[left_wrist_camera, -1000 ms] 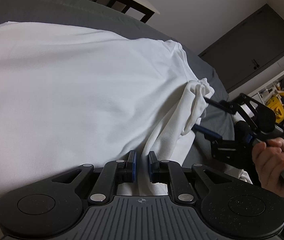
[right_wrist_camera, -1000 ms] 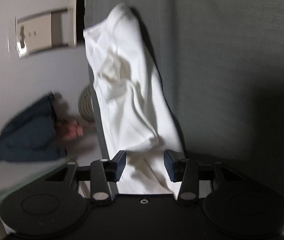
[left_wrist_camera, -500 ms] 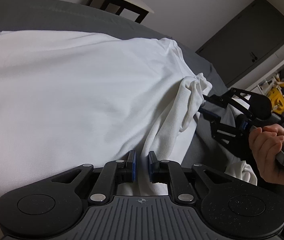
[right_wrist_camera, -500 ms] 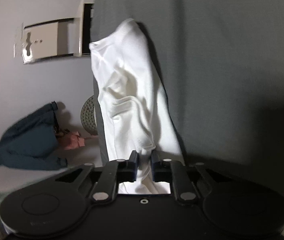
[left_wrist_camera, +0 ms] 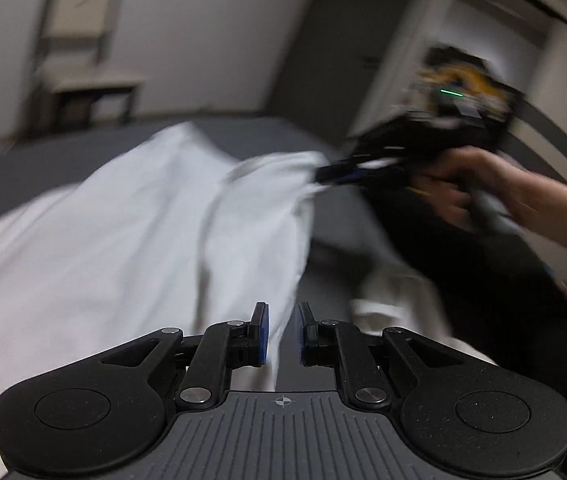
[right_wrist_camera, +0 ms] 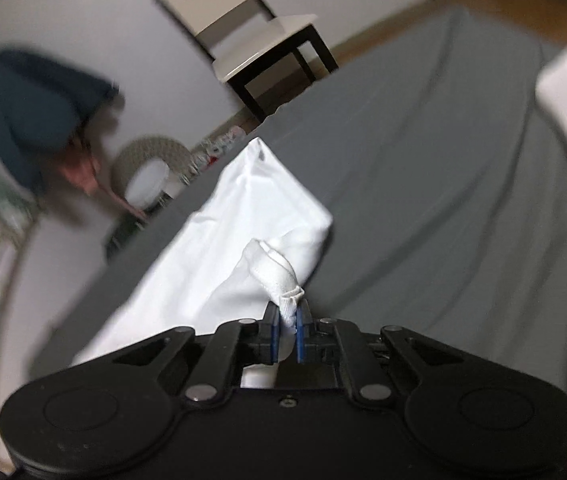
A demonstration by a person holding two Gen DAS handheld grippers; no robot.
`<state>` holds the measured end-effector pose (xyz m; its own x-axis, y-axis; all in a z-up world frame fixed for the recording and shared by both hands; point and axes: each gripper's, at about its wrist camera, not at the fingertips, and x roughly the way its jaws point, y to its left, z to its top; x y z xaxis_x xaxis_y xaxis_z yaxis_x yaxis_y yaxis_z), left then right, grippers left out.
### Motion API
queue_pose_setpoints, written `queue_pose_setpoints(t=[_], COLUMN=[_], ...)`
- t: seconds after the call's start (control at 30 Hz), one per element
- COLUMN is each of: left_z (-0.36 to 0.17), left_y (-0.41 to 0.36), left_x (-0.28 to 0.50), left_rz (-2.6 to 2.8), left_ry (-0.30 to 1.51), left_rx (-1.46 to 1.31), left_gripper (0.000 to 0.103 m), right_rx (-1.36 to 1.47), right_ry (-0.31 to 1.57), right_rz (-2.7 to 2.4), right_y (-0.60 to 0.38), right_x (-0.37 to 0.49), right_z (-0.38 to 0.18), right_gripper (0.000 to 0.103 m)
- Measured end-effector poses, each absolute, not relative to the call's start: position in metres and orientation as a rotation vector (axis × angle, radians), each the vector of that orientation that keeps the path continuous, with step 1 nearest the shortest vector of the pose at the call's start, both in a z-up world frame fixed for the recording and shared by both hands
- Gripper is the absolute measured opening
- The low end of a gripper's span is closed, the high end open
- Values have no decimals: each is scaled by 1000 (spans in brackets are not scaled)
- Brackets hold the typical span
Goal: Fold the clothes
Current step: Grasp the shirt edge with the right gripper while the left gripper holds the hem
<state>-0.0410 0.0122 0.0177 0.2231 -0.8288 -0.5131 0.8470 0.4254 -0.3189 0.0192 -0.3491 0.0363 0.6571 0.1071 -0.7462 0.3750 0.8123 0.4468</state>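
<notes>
White cotton-like cloth, a garment [left_wrist_camera: 131,216], lies spread on a grey bed [right_wrist_camera: 423,184], its long axis running from the near edge of the left wrist view away toward the far wall. At the near end, the left hand-held gripper [left_wrist_camera: 281,336] has its blue-padded fingers [left_wrist_camera: 261,334] drawn narrow with a strip of the garment's edge passing between them; the view does not settle whether the pads actually pinch it. From there a raised fold runs up and rightward to a bunched corner held by the right hand-held gripper [left_wrist_camera: 335,174], itself gripped by a person's hand [left_wrist_camera: 455,196]; this part of the view is heavily blurred. The right wrist view supplies what the left cannot: the right hand-held gripper [right_wrist_camera: 287,334] is clamped tight on a twisted wad of white fabric, with a hemmed, stitched edge standing up just above the pads. Beyond it the garment [right_wrist_camera: 243,216] tapers to a point aimed at the bed's far edge. The cloth is plain, unpatterned and softly creased. Farther off stand a chair [right_wrist_camera: 263,28] against the wall and dark blue clothing [right_wrist_camera: 23,108] to the left, both blurred.
</notes>
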Motion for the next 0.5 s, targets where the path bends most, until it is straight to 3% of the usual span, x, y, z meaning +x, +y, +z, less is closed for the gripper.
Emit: queue_pose_setpoints(t=[0.13,0.5], left_z=[28,31], left_y=[10,20], left_x=[-54,-59], left_rz=[-1235,-1405], left_ry=[657,785], left_rx=[125,249], left_gripper=[12,12], right_rx=[466,164], right_ry=[912,1064], right_rz=[-194,-210], right_y=[-349,-330], right_x=[24,-1], right_z=[42,23], right_gripper=[8,8])
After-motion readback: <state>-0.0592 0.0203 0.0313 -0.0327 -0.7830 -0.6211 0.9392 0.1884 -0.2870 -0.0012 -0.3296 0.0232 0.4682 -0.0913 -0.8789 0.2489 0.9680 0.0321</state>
